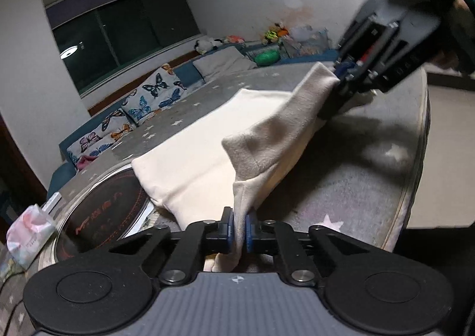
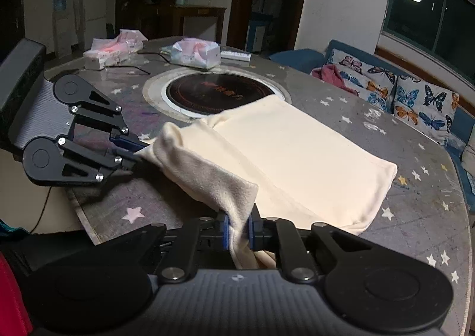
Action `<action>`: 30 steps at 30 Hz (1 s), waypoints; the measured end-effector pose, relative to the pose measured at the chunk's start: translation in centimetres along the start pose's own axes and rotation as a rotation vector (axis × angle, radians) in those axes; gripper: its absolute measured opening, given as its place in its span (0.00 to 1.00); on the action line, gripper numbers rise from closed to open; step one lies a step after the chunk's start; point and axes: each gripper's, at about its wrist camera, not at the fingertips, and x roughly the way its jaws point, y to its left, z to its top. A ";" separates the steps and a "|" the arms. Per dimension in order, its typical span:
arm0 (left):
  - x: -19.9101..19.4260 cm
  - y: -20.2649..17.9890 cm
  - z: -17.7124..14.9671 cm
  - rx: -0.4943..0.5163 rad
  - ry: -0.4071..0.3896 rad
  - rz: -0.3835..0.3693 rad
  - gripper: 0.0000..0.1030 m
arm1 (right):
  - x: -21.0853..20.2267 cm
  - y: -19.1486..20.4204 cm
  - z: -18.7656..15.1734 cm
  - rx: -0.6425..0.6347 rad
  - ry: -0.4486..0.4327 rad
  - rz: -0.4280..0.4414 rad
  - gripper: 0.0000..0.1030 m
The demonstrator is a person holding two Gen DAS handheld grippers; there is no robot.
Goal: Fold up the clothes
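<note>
Big round grey star-print table (image 2: 371, 128) has a cream fleece garment (image 2: 297, 157) lying folded, one far corner overlapping the black inset hotplate (image 2: 216, 92). Tissue packs (image 2: 196, 53) sit well beyond it. Left gripper (image 1: 237, 230) and right gripper (image 2: 239, 232) are each clamped on the garment's near edge.

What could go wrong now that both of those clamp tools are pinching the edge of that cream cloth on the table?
1. Each gripper, left and right, pinches only a narrow bit of the cream garment's near edge, so a corner might slip out mid-fold.
2. The strip between them sags and bunches, so the fold could land crooked.
3. The garment's far edge overlaps the round cooktop set in the table; dragging might snag on its rim.
</note>
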 end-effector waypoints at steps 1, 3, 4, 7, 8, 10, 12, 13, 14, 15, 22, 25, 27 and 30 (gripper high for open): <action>-0.4 0.2 0.0 -0.017 -0.005 -0.003 0.07 | -0.4 0.2 0.0 -0.003 -0.008 0.004 0.10; -1.4 0.4 0.1 -0.043 -0.017 -0.012 0.07 | -1.2 0.5 0.1 -0.008 -0.023 0.013 0.10; -2.1 0.4 0.2 -0.053 -0.022 -0.016 0.06 | -1.6 0.6 0.2 -0.010 -0.031 0.017 0.10; -4.5 0.4 0.4 -0.087 -0.036 -0.033 0.06 | -3.4 1.5 0.2 -0.027 -0.035 0.064 0.10; -5.4 0.3 0.6 -0.105 -0.038 -0.044 0.06 | -4.1 1.9 0.2 -0.034 -0.031 0.079 0.10; -7.1 -0.1 0.7 -0.114 -0.043 -0.051 0.06 | -5.4 2.6 0.2 -0.039 -0.022 0.106 0.10; -8.1 -0.5 1.0 -0.099 -0.047 -0.043 0.06 | -6.6 3.2 0.3 -0.034 -0.016 0.131 0.10; -8.0 -0.3 1.3 -0.100 -0.049 -0.036 0.06 | -6.9 3.4 0.4 -0.034 -0.011 0.136 0.10; -7.9 -0.1 1.5 -0.100 -0.052 -0.030 0.07 | -7.1 3.5 0.7 -0.035 -0.004 0.135 0.09; -7.8 0.1 1.8 -0.100 -0.054 -0.023 0.06 | -7.1 3.4 0.9 -0.037 -0.002 0.127 0.09; -4.6 2.9 4.4 -0.091 -0.069 0.039 0.06 | -5.2 0.0 3.1 0.038 -0.023 0.071 0.09; -1.7 4.4 5.9 -0.097 -0.058 0.049 0.06 | -3.4 -2.1 4.2 0.053 -0.014 0.043 0.09; 0.3 5.4 6.8 -0.105 -0.047 0.054 0.06 | -2.1 -3.4 4.9 0.064 -0.004 0.026 0.09; 3.9 6.9 7.8 -0.114 -0.015 0.064 0.05 | 0.3 -5.7 5.7 0.092 0.013 0.008 0.09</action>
